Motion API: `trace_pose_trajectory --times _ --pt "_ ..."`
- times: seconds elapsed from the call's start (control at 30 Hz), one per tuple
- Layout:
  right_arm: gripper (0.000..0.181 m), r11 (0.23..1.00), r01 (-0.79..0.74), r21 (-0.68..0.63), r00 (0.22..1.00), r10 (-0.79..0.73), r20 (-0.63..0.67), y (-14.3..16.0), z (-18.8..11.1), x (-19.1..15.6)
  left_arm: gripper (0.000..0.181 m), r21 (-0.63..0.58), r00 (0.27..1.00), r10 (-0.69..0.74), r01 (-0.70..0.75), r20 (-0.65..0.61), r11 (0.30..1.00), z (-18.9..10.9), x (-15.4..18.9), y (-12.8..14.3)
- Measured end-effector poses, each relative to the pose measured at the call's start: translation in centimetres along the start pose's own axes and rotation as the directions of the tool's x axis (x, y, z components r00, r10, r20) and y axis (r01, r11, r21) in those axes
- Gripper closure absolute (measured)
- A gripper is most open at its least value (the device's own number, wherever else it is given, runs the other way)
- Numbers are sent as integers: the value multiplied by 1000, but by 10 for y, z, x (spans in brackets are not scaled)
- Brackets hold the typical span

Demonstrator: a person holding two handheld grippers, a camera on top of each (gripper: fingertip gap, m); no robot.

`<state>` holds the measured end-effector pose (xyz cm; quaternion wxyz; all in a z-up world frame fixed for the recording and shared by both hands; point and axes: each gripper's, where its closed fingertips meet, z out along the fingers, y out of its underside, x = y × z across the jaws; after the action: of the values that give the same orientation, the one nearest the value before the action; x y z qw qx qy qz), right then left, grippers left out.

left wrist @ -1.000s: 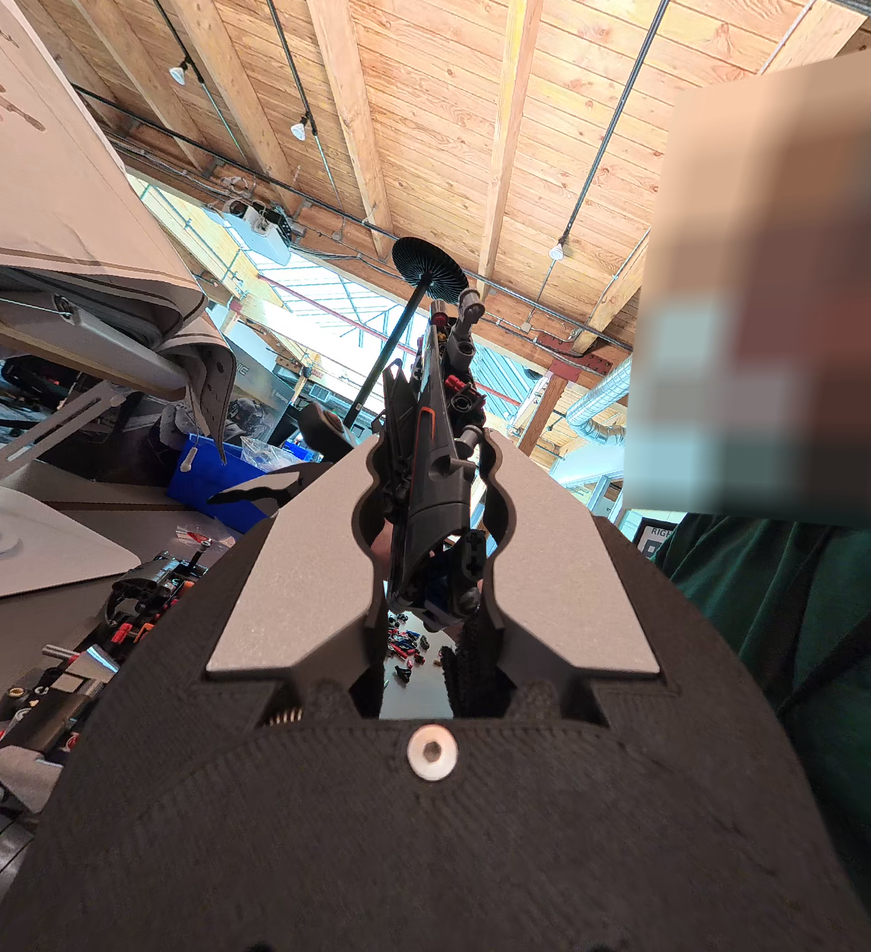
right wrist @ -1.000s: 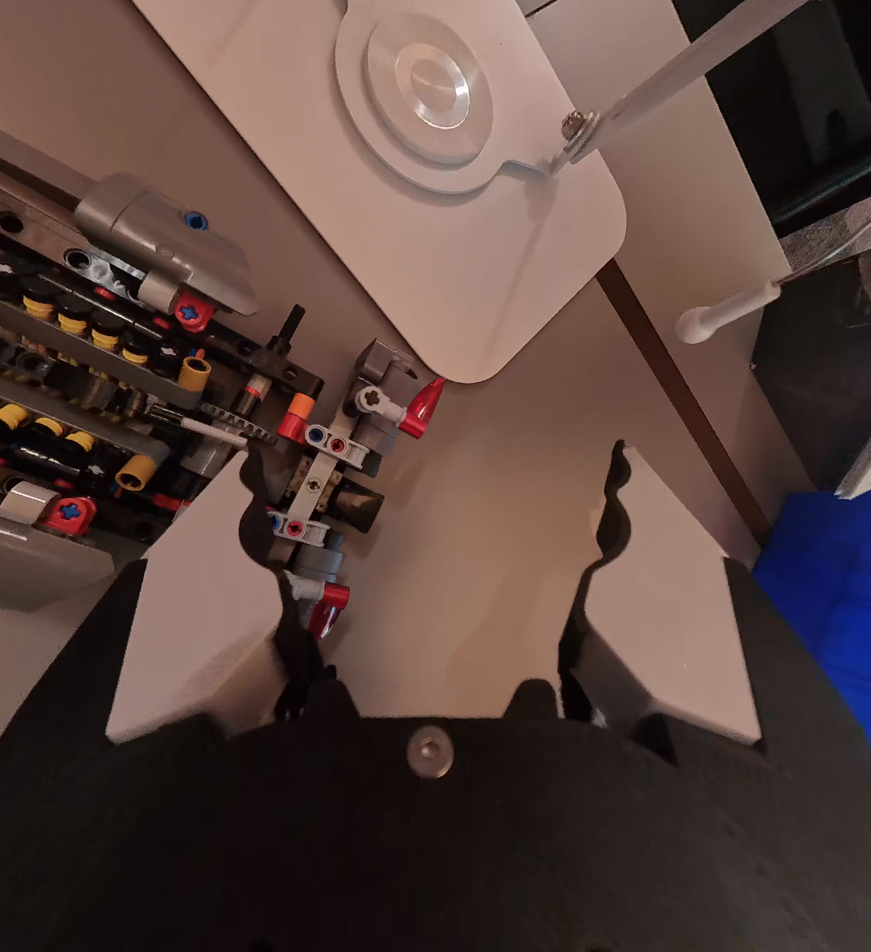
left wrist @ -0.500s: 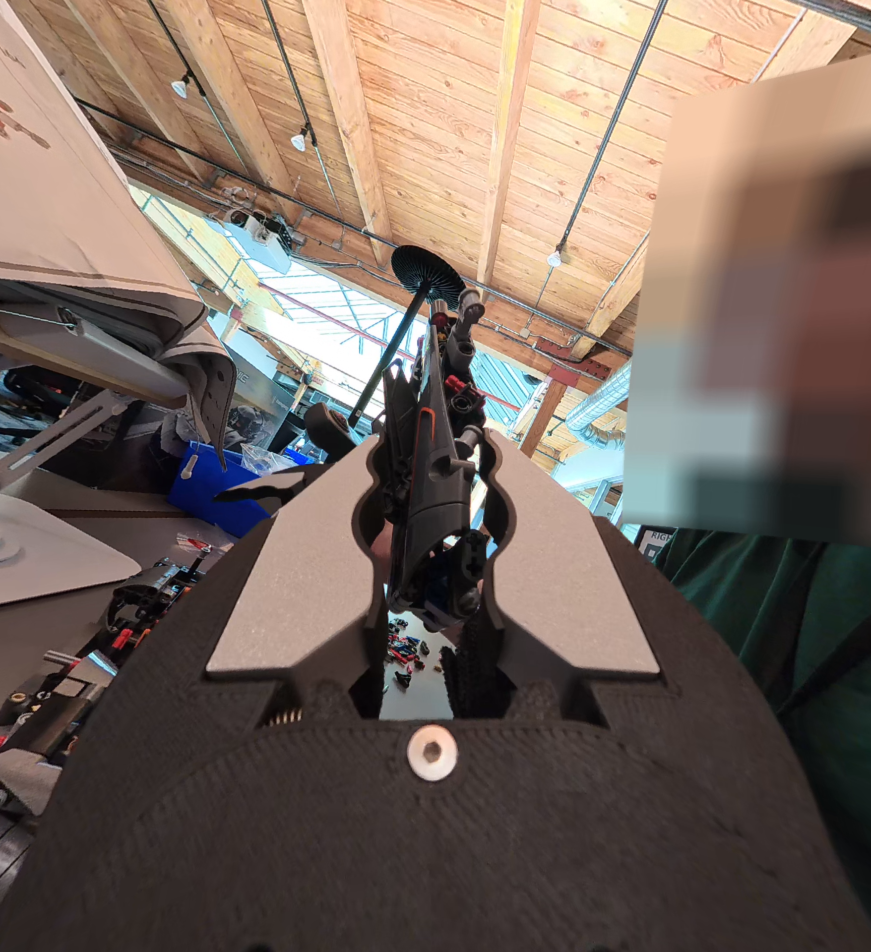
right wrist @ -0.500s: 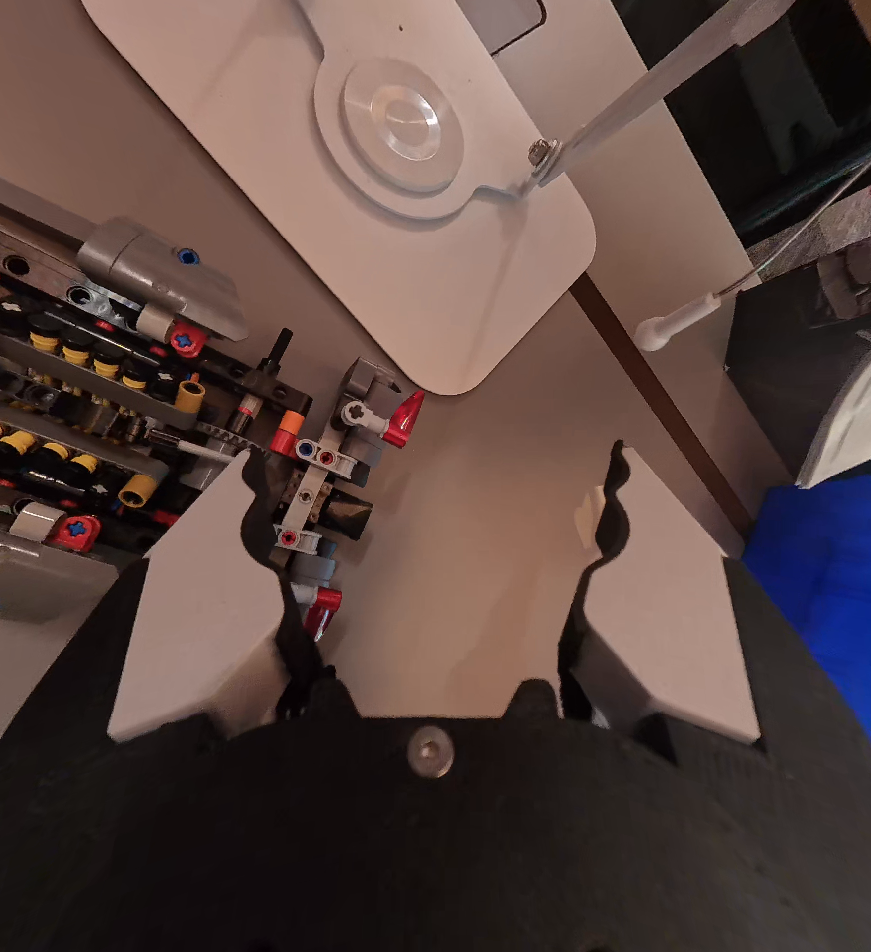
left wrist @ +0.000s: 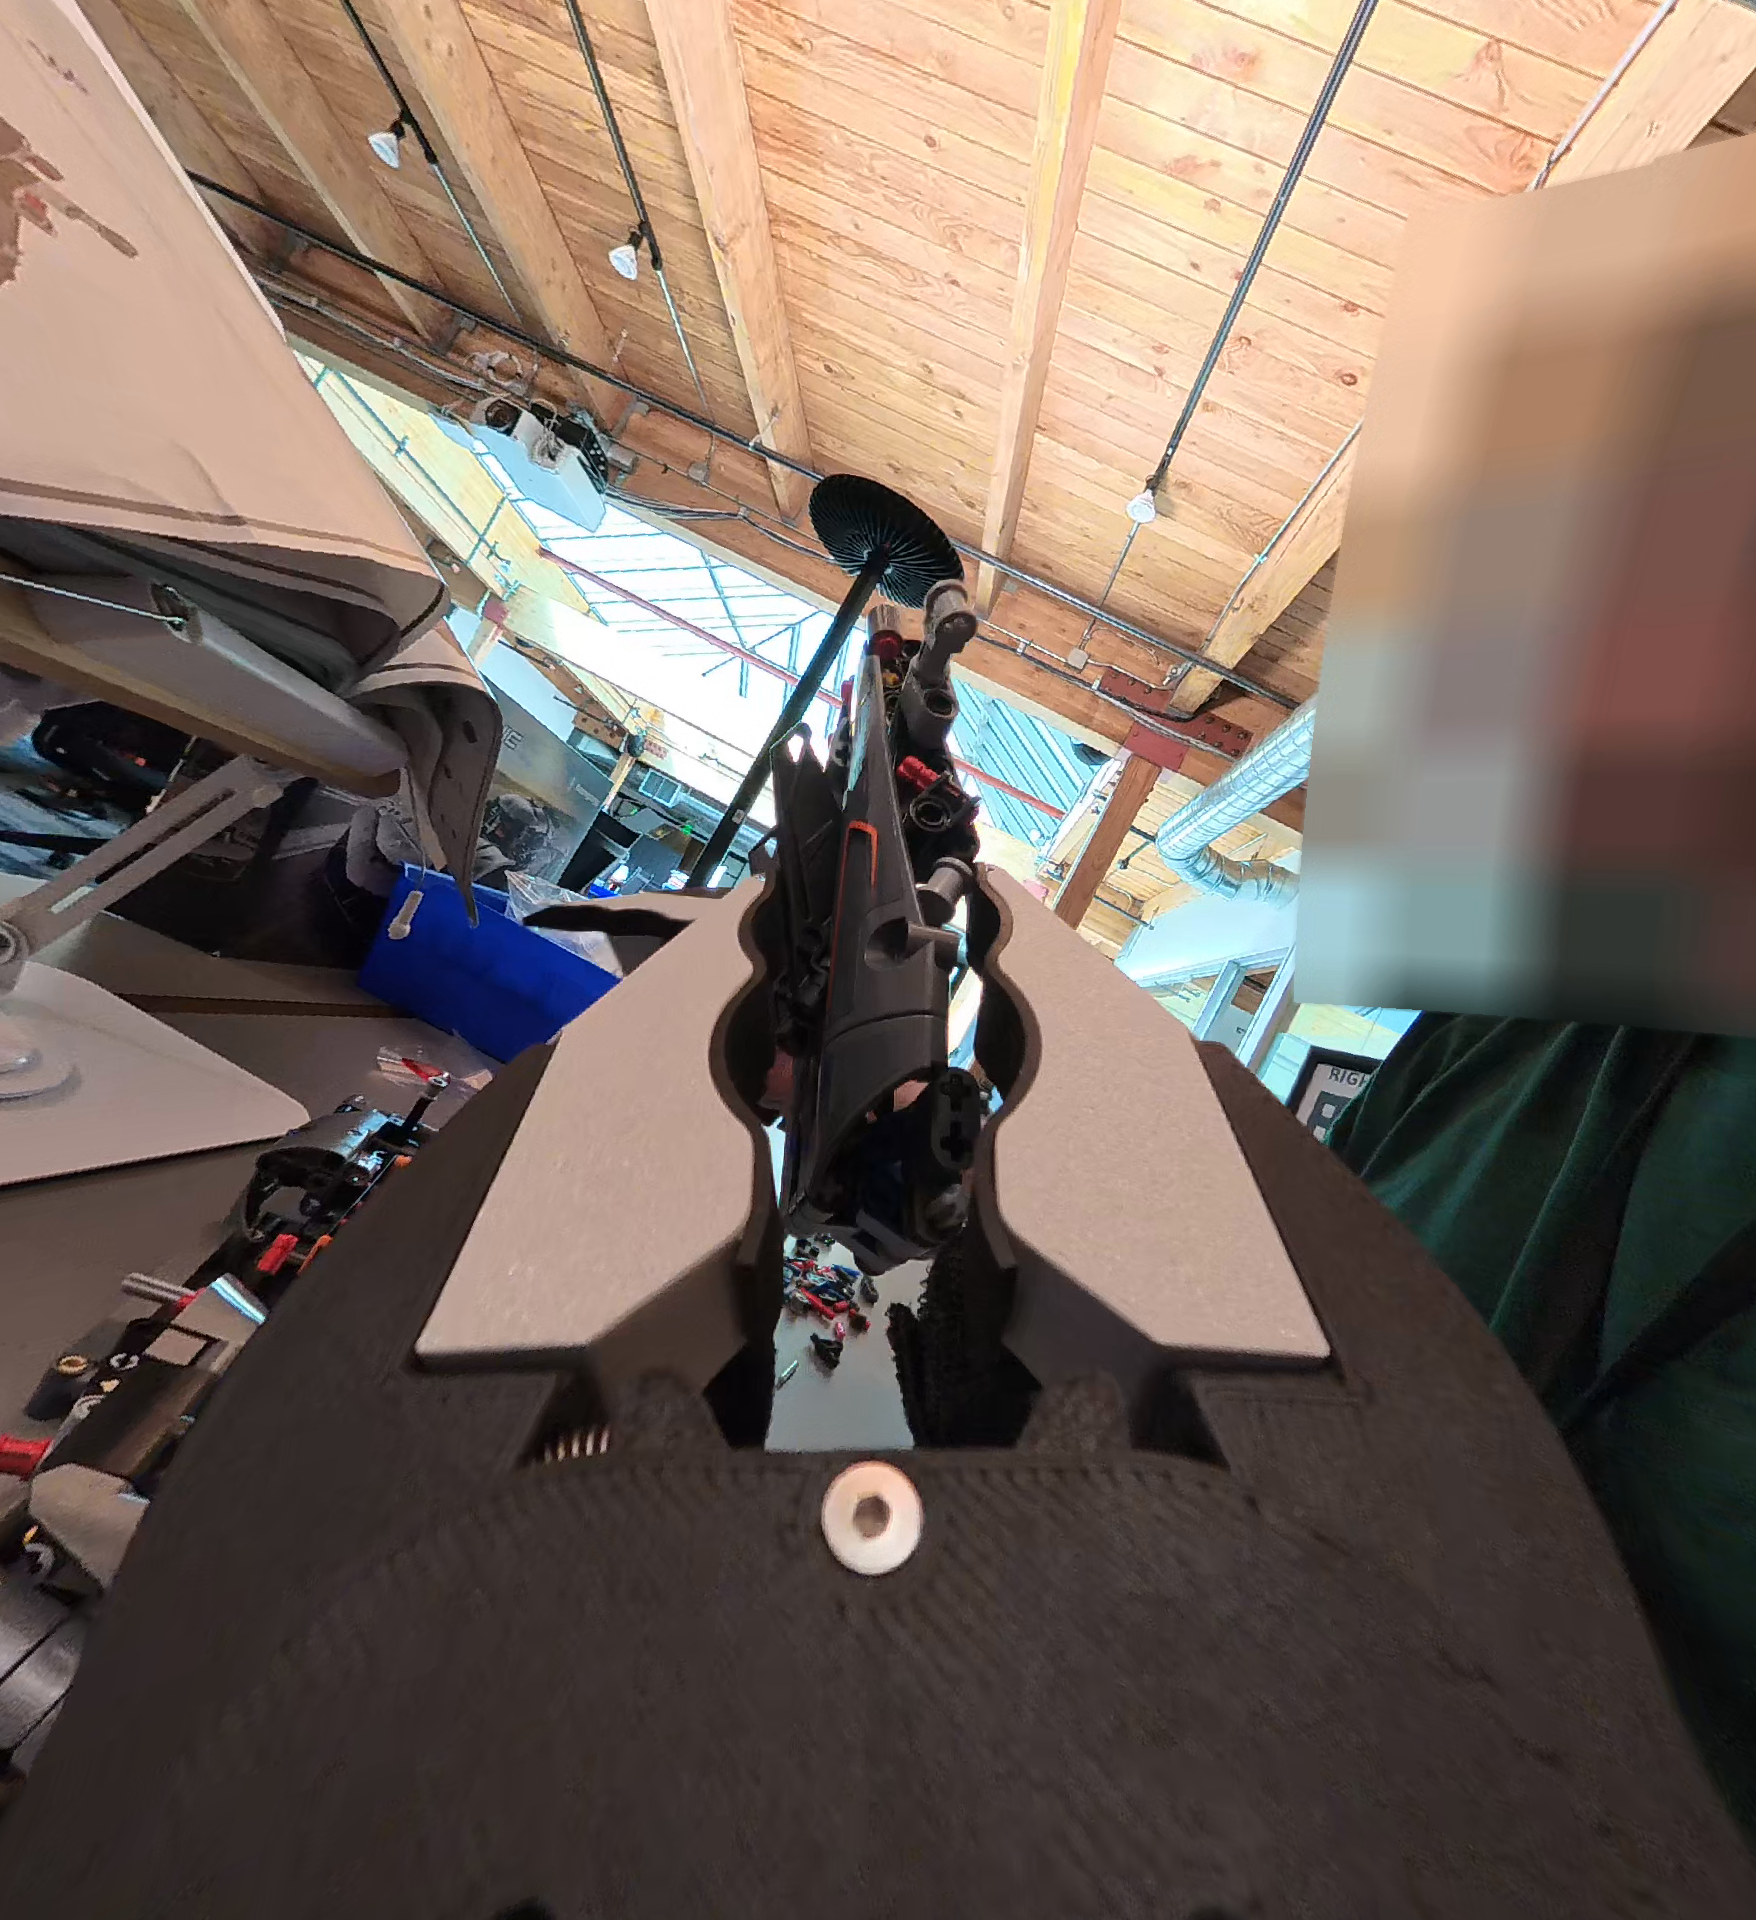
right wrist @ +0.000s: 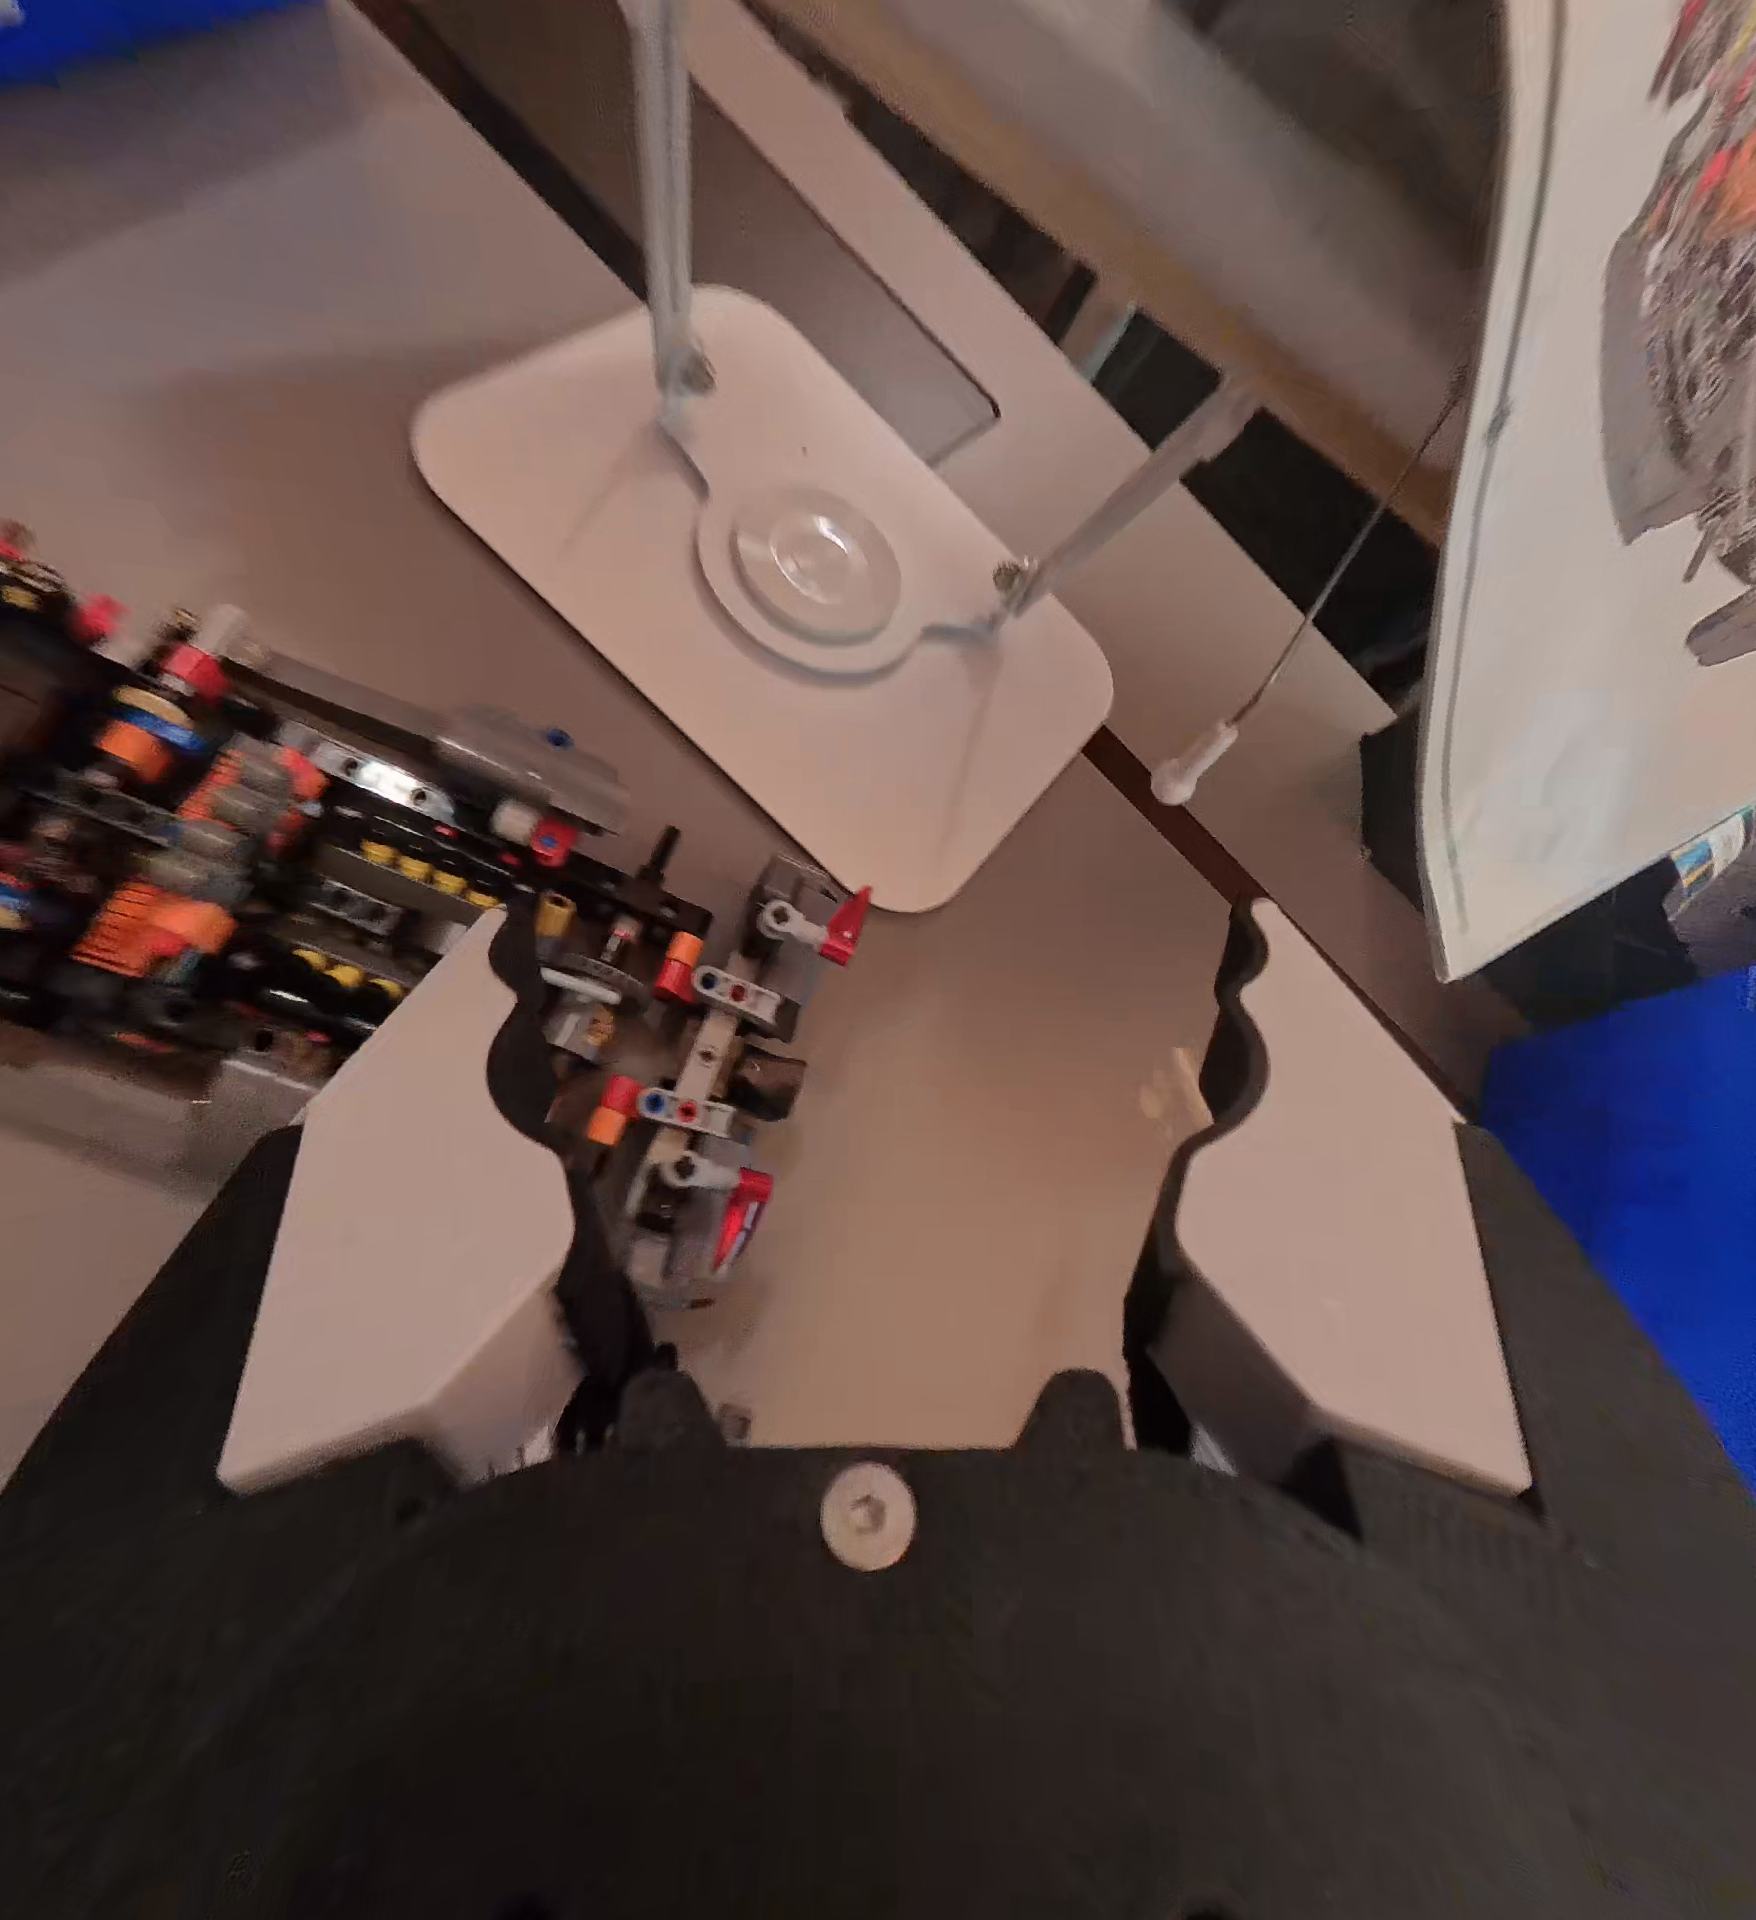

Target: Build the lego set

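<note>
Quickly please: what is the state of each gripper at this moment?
Left gripper: closed on the dark lego assembly, held up toward the ceiling.
Right gripper: open, holding nothing, above the table.

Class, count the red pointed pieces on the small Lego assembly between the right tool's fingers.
2: one at the assembly's far end, one at its near end; others may be hidden.

Left gripper (left wrist: 869, 997): tilted toward ceiling, jaws clamped on lego assembly (left wrist: 874, 966). Right gripper (right wrist: 869, 1039): jaws wide apart, empty.
</note>
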<state>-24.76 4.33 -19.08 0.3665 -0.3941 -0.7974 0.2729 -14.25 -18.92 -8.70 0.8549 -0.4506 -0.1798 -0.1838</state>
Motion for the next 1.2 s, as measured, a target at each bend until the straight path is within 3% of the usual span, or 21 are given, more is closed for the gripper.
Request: trace_pose_trajectory --times 0.23,0.47,0.6,0.83,1.1,1.2 --pt "62 939 -82 333 991 42 124 -35 -59 -59 149 -20 999 23 -22 36 1000 0 -7 3" --pt "76 847 -141 512 936 -55 349 -49 -92 -137 149 -48 997 40 -37 67 998 11 -5 9" --pt "87 800 -228 555 897 -48 439 -45 -99 -152 149 -52 996 54 -51 69 997 22 2 8" --pt "89 752 -297 588 843 -83 532 -41 -108 -164 149 -122 994 89 -80 66 989 51 4 26" --pt "92 680 -457 573 749 -53 660 -44 -127 -154 149 -156 993 89 -75 82 985 69 -8 40" --pt "101 660 -523 539 692 -40 721 -45 -130 -153 149 -177 991 103 -87 83 980 73 -9 44"
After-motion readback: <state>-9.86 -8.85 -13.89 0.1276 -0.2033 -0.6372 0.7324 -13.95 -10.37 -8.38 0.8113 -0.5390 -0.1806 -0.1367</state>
